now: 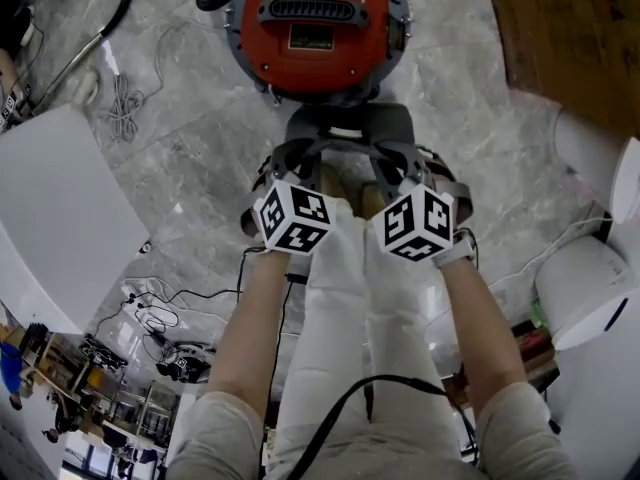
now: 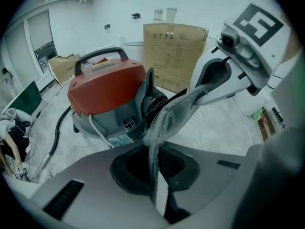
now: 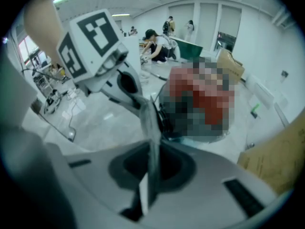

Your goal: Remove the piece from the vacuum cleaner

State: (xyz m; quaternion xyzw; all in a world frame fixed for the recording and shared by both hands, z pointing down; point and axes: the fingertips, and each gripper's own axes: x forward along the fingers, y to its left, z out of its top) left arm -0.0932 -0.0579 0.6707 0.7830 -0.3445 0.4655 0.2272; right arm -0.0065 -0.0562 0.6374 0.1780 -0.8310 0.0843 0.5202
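Note:
The red vacuum cleaner [image 1: 316,30] [image 2: 106,86] stands on the marble floor at the top of the head view. Just in front of it is a dark grey, cloth-like piece [image 1: 346,130] [image 2: 172,112] [image 3: 148,120], held between both grippers. My left gripper [image 1: 298,166] [image 2: 155,178] is shut on one edge of it. My right gripper [image 1: 402,166] [image 3: 149,178] is shut on the other edge. In each gripper view the grey cloth runs from that gripper's own jaws up to the other gripper. Whether the piece still touches the vacuum cleaner I cannot tell.
A white panel [image 1: 55,218] lies at the left, with a hose [image 1: 105,23] and coiled cable [image 1: 122,106] beyond it. White appliances [image 1: 590,288] stand at the right, a wooden surface [image 1: 570,28] at the top right. A cardboard box [image 2: 174,56] stands behind the vacuum cleaner. People [image 3: 157,44] are in the background.

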